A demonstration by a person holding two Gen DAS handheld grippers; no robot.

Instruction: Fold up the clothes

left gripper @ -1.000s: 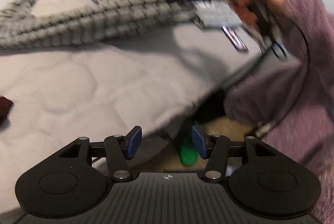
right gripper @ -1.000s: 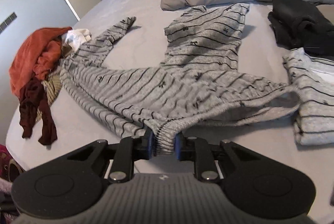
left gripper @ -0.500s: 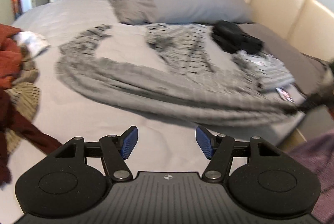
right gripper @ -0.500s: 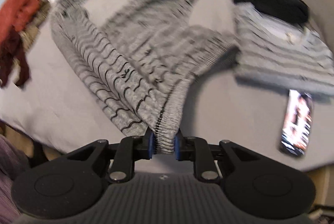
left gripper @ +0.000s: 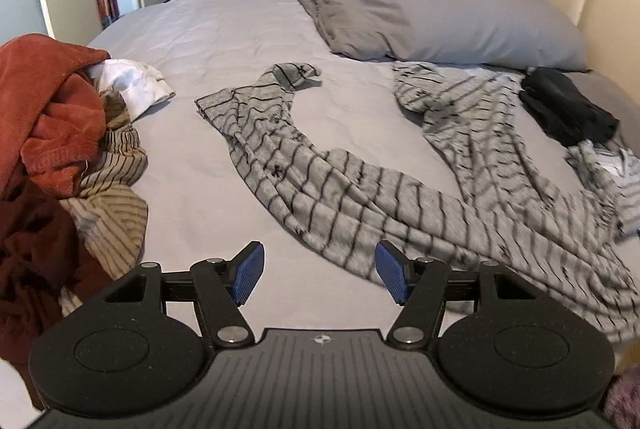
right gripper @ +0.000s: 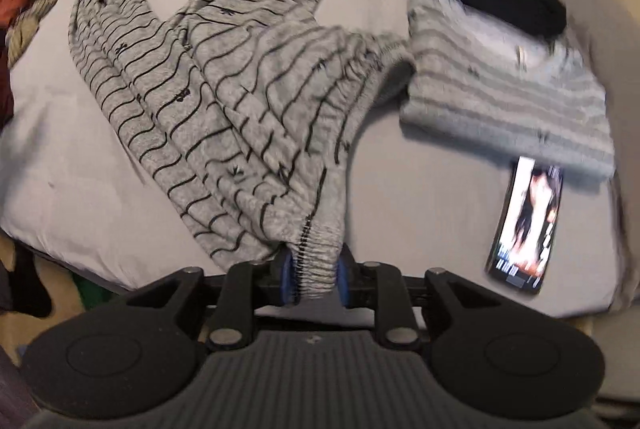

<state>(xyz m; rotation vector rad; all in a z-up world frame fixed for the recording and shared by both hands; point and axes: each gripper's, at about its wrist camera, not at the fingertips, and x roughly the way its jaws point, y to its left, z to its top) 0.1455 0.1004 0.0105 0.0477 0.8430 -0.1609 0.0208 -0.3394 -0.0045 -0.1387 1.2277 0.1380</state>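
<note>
Striped pyjamas [right gripper: 240, 89] sprawl across grey bed [left gripper: 224, 41], right gripper [right gripper: 314, 275] pinching waistband, left gripper [left gripper: 318, 277] wide.

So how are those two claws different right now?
The left claw stands wide open with nothing between its blue pads, hovering over the bed beside the striped pyjama trousers. The right claw is shut on the trousers' waistband, which bunches between its pads, near the bed's edge. Both share the same black body and blue pads.
</note>
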